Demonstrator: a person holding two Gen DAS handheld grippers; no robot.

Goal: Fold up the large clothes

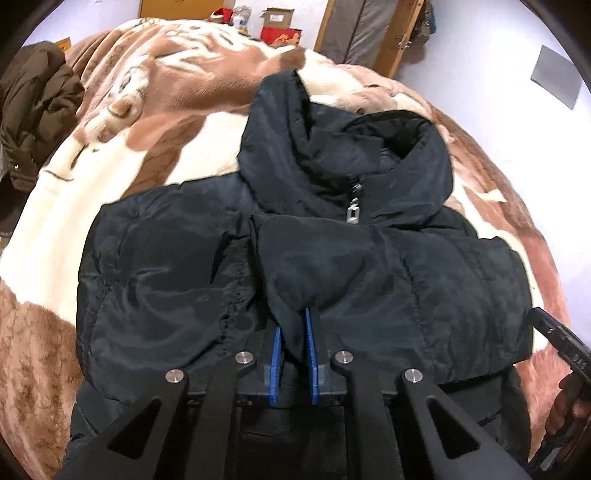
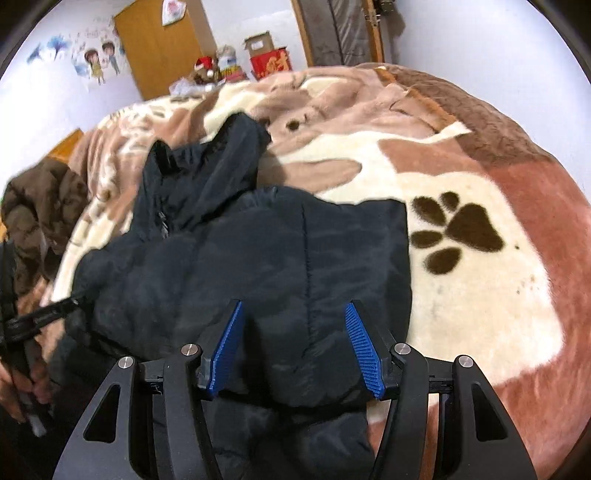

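A black hooded puffer jacket [image 1: 369,266] lies front up on the bed, zipper closed, hood toward the far side. Its sleeves are folded in over the chest. My left gripper [image 1: 294,332] is shut on a fold of the sleeve fabric at the near middle of the jacket. My right gripper [image 2: 293,317] is open over the jacket [image 2: 258,258] near its right edge, blue pads [image 2: 364,350] apart on either side of a puffed fold, not closed on it. The right gripper's black body shows at the right edge of the left wrist view [image 1: 561,343].
A brown and cream fleece blanket [image 2: 480,288] with a dark paw print [image 2: 458,232] covers the bed. A brown puffer coat [image 1: 33,110] lies at the far left. Boxes [image 1: 277,26], a wooden cabinet [image 2: 162,44] and a door stand beyond the bed.
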